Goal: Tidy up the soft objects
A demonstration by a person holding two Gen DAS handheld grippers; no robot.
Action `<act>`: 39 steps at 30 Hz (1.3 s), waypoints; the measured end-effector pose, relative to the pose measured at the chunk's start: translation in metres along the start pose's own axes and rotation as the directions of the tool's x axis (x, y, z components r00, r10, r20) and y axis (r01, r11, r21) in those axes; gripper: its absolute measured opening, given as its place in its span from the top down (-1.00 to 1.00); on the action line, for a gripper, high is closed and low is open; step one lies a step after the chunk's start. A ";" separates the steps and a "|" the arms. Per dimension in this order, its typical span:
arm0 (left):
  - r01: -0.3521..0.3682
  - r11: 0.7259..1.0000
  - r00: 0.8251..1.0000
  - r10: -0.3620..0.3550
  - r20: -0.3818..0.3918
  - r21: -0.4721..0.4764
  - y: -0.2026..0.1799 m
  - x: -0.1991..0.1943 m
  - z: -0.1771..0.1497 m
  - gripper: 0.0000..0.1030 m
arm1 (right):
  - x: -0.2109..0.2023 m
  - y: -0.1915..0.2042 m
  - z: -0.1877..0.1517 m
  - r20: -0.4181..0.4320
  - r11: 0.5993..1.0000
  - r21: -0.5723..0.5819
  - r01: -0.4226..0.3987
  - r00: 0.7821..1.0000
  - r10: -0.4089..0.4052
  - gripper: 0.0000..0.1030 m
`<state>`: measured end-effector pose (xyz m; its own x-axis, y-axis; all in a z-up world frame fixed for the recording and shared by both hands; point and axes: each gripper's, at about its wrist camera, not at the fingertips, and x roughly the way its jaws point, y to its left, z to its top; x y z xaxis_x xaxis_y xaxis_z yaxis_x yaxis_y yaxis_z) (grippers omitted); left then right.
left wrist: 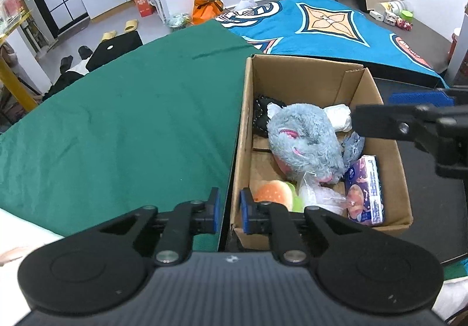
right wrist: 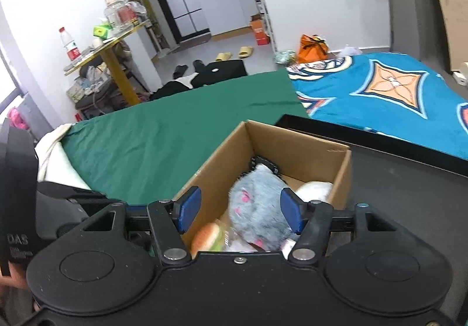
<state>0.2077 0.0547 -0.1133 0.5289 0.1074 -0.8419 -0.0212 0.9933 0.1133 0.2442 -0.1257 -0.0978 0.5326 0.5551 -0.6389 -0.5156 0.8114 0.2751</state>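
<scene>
An open cardboard box [left wrist: 304, 74] stands on a dark table beside a green cloth [left wrist: 131, 121]. In it lie a grey plush toy [left wrist: 304, 141], a burger-shaped toy [left wrist: 273, 192], a tissue pack [left wrist: 365, 191], a clear bag [left wrist: 318, 194], a white soft item [left wrist: 339, 116] and a black item [left wrist: 263, 112]. My left gripper [left wrist: 229, 210] is nearly closed and empty, at the box's near left wall. My right gripper [right wrist: 238, 210] is open and empty above the box [right wrist: 295, 147], over the plush [right wrist: 257, 206]. It also shows in the left wrist view [left wrist: 409, 112].
A blue patterned blanket [left wrist: 330, 24] lies beyond the box. Small toys and cups [left wrist: 395, 14] sit at the far right. On the floor are an orange bag [left wrist: 206, 8], slippers [left wrist: 130, 25] and dark clothes. A yellow-legged side table [right wrist: 111, 45] with a bottle stands at the left.
</scene>
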 end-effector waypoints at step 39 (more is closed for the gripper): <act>0.051 0.999 0.993 -0.052 0.104 0.008 -0.022 -0.103 0.012 -0.33 | -0.139 -0.042 -0.040 0.081 0.918 0.331 0.220 0.962 -0.260 -1.00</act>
<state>0.1633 0.0209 -0.0227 0.6146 0.0510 -0.7872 0.0129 0.9971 0.0746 0.1653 -0.2442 -0.0493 0.7009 0.3383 -0.6279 -0.1340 0.9271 0.3500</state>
